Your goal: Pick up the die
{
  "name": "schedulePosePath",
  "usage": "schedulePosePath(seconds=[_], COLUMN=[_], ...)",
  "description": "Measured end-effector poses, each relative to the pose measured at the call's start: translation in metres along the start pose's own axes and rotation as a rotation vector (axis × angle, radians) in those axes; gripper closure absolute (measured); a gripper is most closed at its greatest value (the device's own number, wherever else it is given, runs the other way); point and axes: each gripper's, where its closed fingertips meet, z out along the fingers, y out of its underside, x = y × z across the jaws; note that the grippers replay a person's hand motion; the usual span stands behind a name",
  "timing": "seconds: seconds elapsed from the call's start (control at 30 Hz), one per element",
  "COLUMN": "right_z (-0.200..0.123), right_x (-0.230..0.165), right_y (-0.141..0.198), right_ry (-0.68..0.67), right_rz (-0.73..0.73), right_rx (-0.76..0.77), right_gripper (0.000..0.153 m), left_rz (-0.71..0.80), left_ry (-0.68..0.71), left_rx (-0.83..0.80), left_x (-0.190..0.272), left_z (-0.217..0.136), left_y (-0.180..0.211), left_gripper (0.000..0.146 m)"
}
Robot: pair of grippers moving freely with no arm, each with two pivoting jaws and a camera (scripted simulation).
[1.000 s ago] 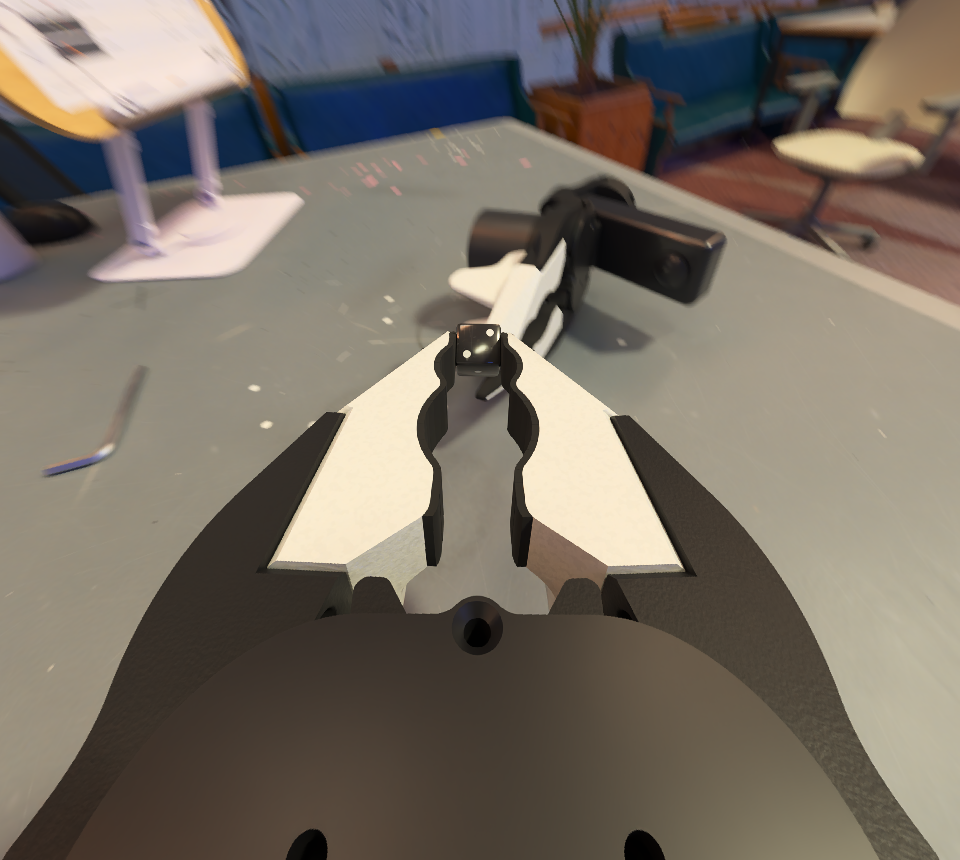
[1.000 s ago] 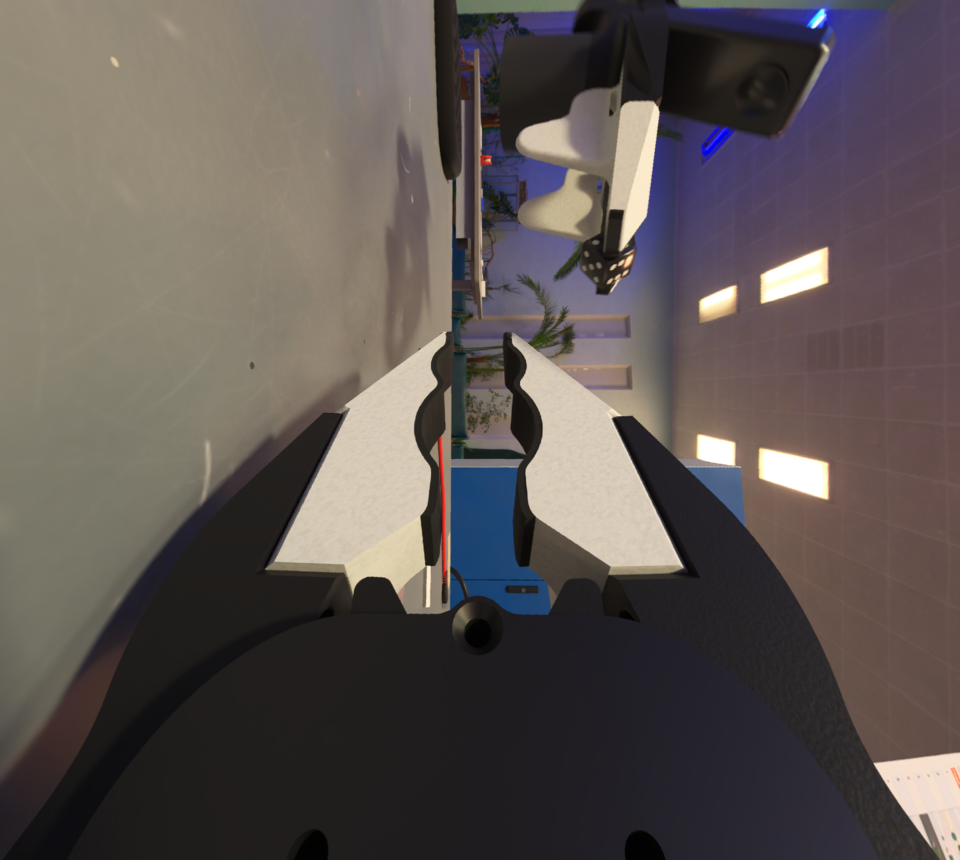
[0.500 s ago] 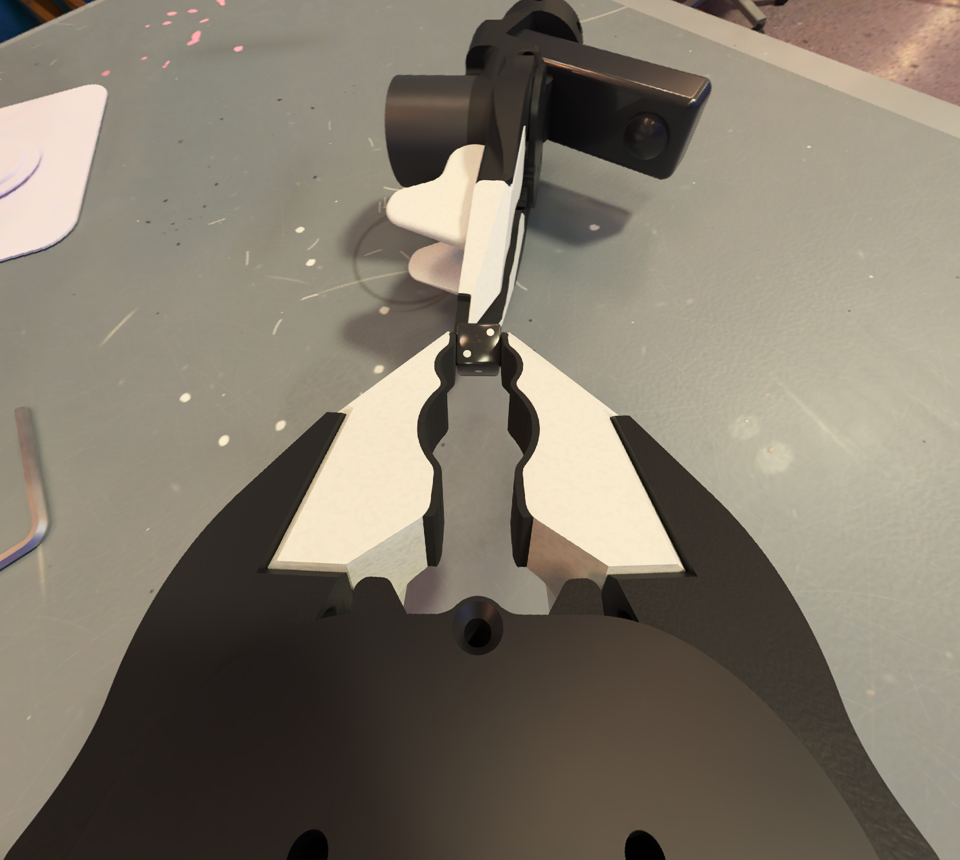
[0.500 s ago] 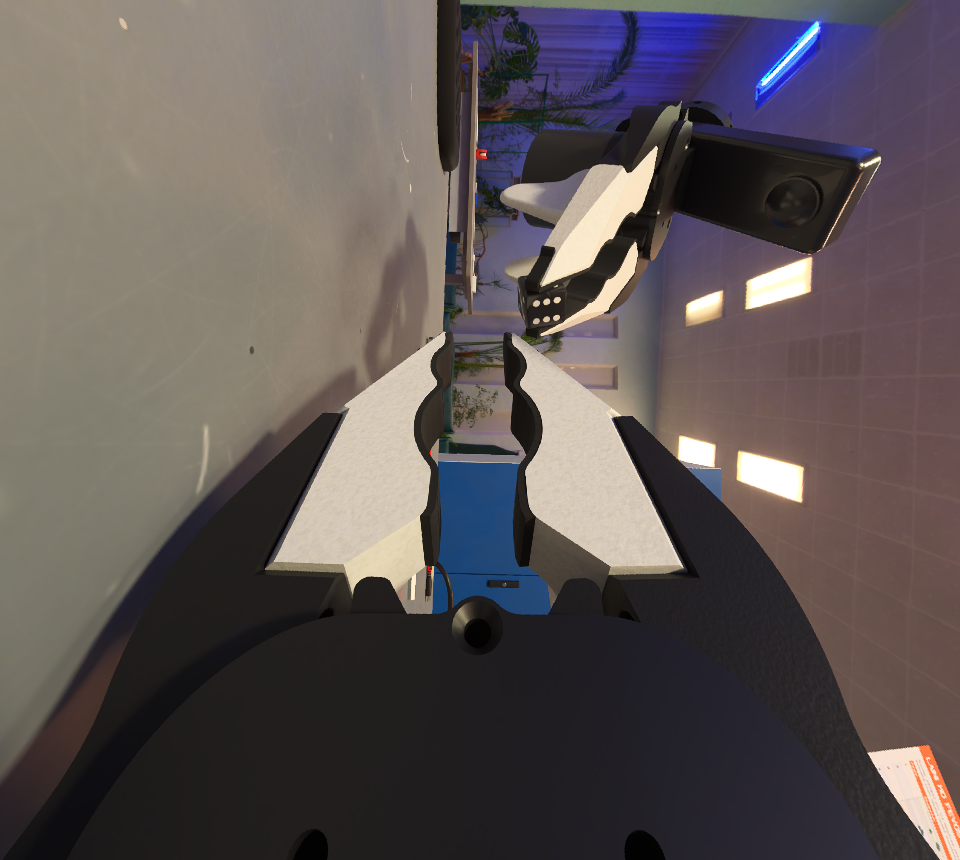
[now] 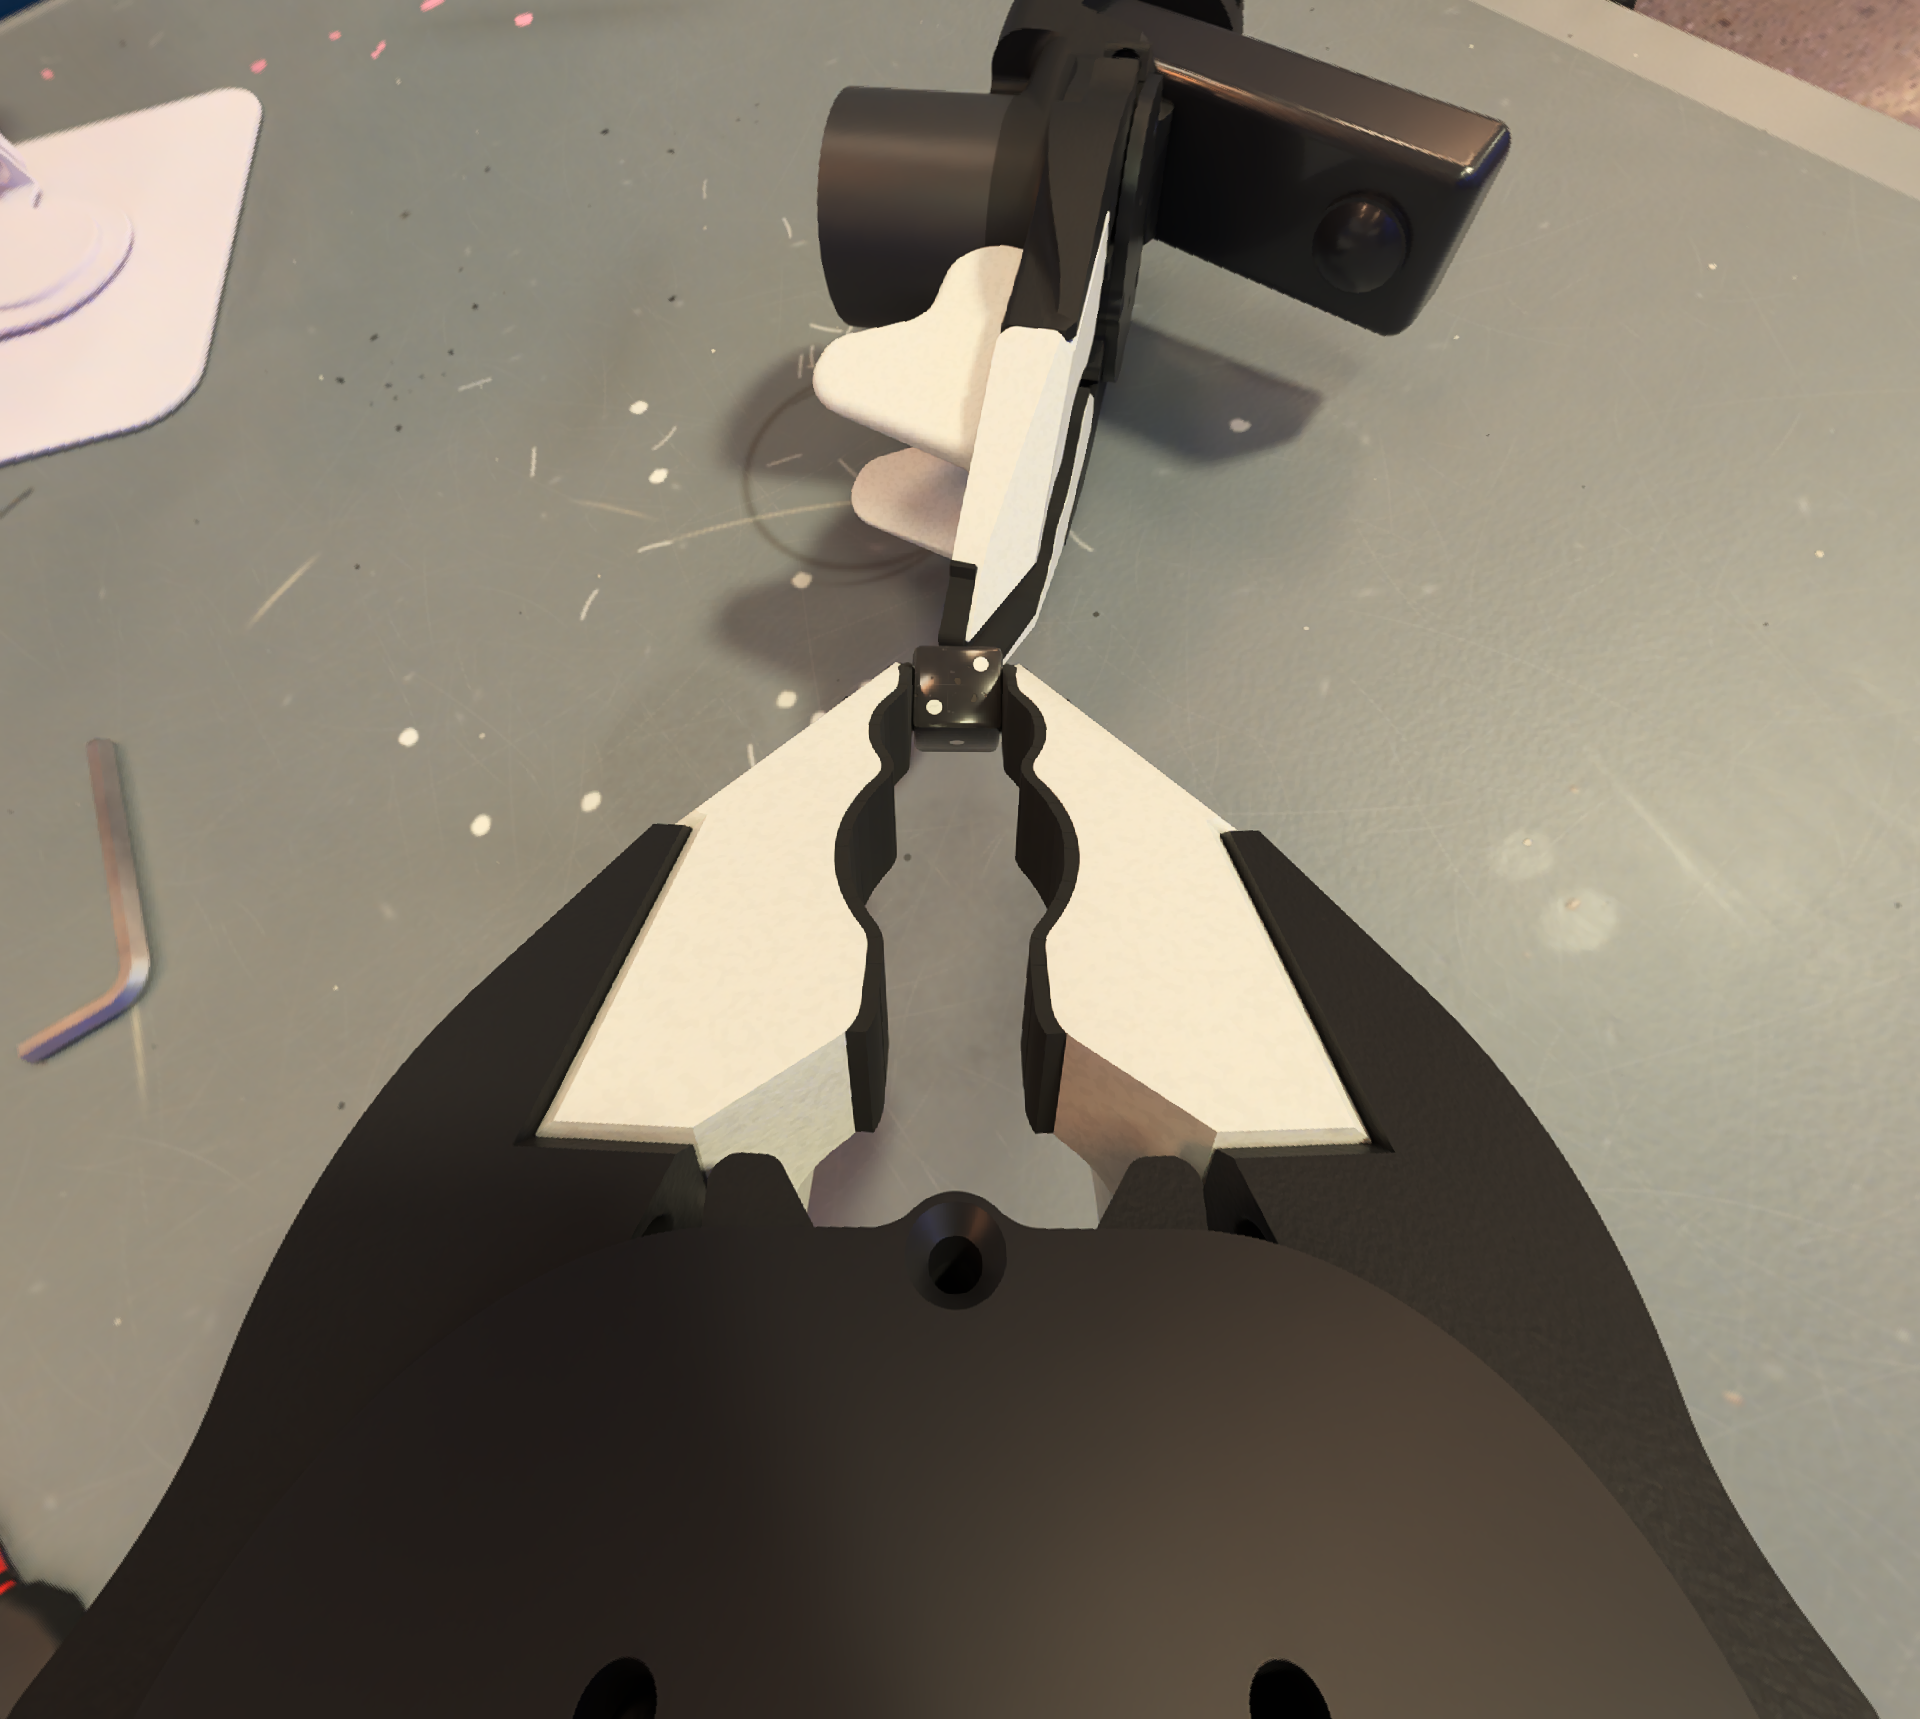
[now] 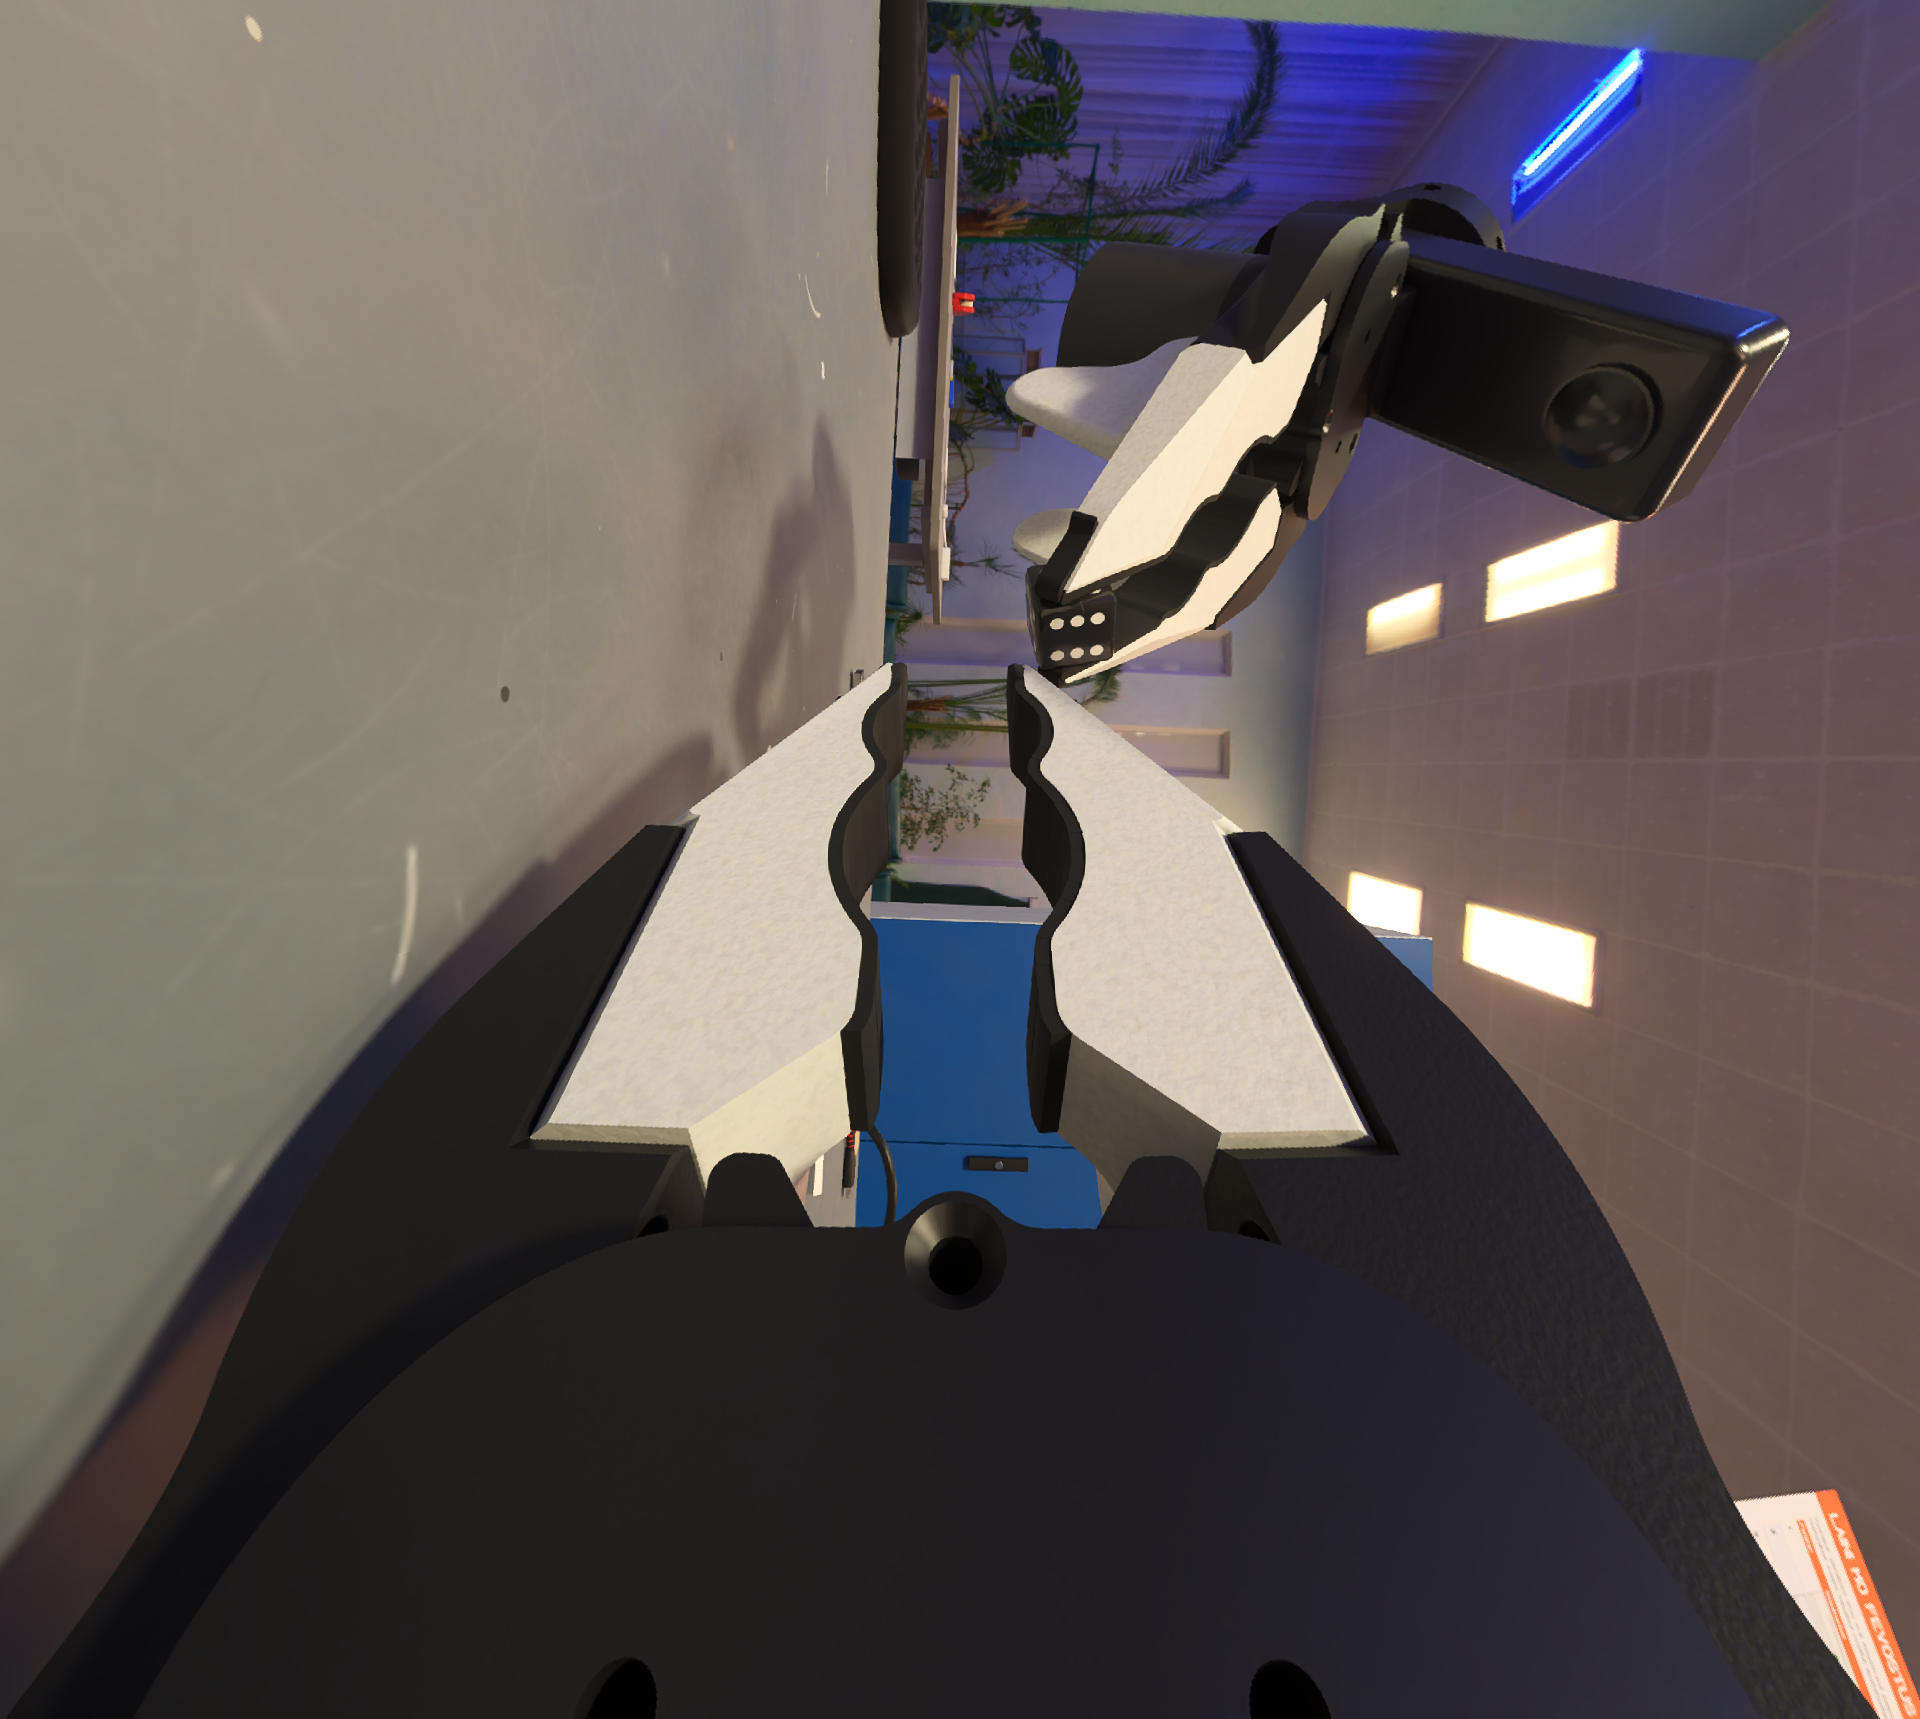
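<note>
Black with white pips, the small cube die [image 5: 957, 699] sits clamped between the tips of the left gripper [image 5: 956, 713], and in the right wrist view we find the same die [image 6: 1075, 636] well clear of the grey scratched tabletop [image 6: 416, 319], so we judge the pick-up already achieved or nearly so. The relation that governs any coming move is this: the die lies at the very front of the left gripper's fingers, held by the tips only, while the right gripper [image 6: 954, 682] lies low by the table, its fingertips pointing at the die from just beside it. In the left wrist view the right gripper [image 5: 997, 620] appears edge-on, its tips almost meeting the die's far side; we cannot tell whether they touch. A cube has no long axis to speak of; its faces stand square to the left fingers. The right gripper's jaws stand a narrow gap apart and hold nothing. We judge the tip-only hold the main hazard, since a small twist could slip the die free. A bent metal hex key [image 5: 104, 921] lies apart on the table, uninvolved.
</note>
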Motion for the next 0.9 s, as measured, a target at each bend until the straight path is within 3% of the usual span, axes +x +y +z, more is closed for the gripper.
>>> schedulePosePath(seconds=[0.3, 0.57, 0.9], right_z=[0.0, 0.001, -0.001], right_x=[-0.004, -0.018, -0.018], right_y=[0.0, 0.005, 0.007], right_ry=[-0.024, -0.129, -0.159], right_rz=[-0.005, -0.005, -0.043], right_rx=[-0.001, -0.027, -0.046], right_gripper=[0.134, 0.134, 0.134], left_rz=[-0.079, -0.123, -0.119], left_ry=[0.01, -0.094, -0.11], left_rx=[-0.026, -0.015, -0.016], left_x=[0.0, -0.024, -0.027], left_z=[0.001, -0.018, -0.021], left_y=[0.004, 0.007, 0.008], left_gripper=[0.13, 0.13, 0.13])
